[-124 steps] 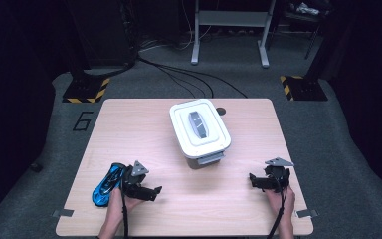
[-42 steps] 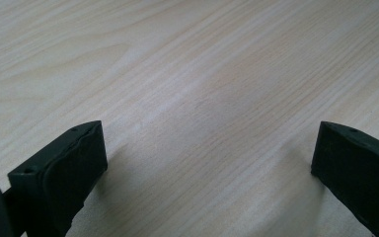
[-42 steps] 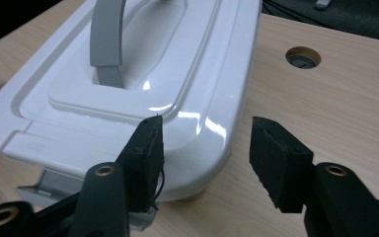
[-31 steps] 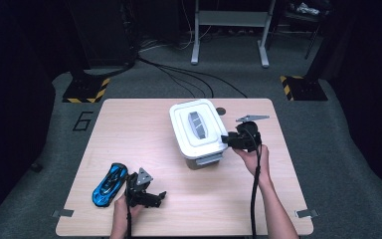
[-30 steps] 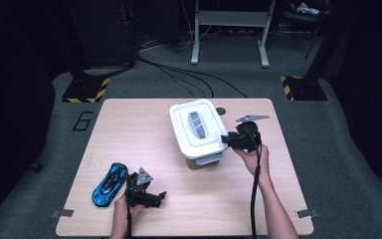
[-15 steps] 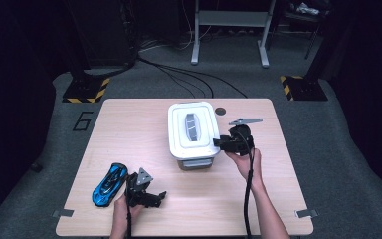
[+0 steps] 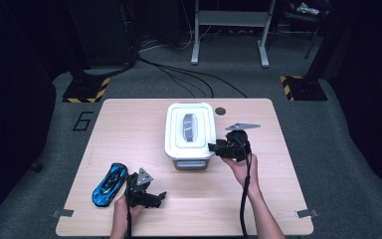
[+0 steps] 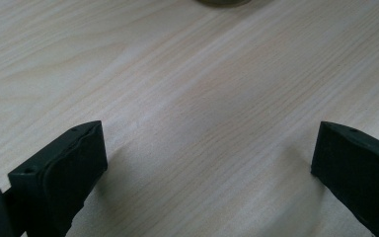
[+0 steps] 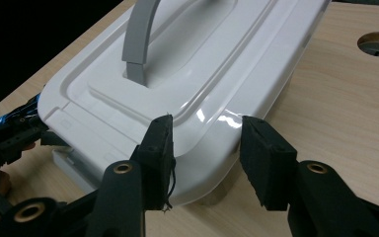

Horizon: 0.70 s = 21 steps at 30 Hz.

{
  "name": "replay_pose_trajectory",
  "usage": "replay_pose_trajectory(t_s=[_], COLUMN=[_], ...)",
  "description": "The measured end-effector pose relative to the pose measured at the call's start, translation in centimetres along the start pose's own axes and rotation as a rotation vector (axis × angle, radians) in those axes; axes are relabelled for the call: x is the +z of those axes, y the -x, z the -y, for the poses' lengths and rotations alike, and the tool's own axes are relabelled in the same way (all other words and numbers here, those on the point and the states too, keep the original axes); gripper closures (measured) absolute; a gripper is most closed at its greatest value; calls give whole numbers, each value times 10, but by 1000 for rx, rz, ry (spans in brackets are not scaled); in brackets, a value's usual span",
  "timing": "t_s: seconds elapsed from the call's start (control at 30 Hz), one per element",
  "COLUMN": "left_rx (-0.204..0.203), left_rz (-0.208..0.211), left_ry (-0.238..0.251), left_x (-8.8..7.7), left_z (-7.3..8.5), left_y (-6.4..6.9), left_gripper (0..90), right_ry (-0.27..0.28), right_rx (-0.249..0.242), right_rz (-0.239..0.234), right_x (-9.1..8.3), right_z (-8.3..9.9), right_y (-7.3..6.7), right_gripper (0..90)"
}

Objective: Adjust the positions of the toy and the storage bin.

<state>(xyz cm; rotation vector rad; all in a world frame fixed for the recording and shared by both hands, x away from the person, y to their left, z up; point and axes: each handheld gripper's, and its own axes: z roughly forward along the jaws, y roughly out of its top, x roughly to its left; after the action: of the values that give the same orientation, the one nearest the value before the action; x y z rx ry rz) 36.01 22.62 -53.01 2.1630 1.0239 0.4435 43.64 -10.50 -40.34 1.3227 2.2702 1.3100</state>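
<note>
The white lidded box (image 7: 190, 132) sits mid-worktop (image 7: 129, 129). The right gripper (image 9: 205, 148) pinches its near lid corner, though whether both pads press is hard to tell; lifting or sliding seems next. The left gripper (image 7: 146, 195) rests, jaws spread, beside the blue toy car (image 7: 109, 183).

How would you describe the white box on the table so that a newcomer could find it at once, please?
Start at the pale wooden table; near the middle of its far half sits the white box, a rectangular plastic container with a snap-on lid. A grey arched handle crosses the lid, and the right hand-held gripper is at its near right corner. Unlike the blue toy car, it is white and boxy.
</note>
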Motion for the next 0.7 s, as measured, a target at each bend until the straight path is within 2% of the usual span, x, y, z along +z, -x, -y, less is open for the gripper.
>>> replay_pose_trajectory(t_s=[0.1, 0.2, 0.53, 0.7], left_rx=[0, 0, -1, 2], left_rz=[0, 0, 0, -1], left_ry=[0, 0, 0, -1], left_x=[0, 0, 0, 0], left_z=[0, 0, 0, 0], left_y=[0, 0, 0, 0], left_gripper=[4, 4, 4, 4], right_ry=[-14, -19, -10, -10], right_rx=[-15, -10, -20, -29], right_rz=[8, 5, -33, -63], right_x=[-3, -3, 1, 9], right_z=[1, 1, 4, 3], right_y=[-4, -6, -18, -26], right_gripper=[567, 572, 579, 579])
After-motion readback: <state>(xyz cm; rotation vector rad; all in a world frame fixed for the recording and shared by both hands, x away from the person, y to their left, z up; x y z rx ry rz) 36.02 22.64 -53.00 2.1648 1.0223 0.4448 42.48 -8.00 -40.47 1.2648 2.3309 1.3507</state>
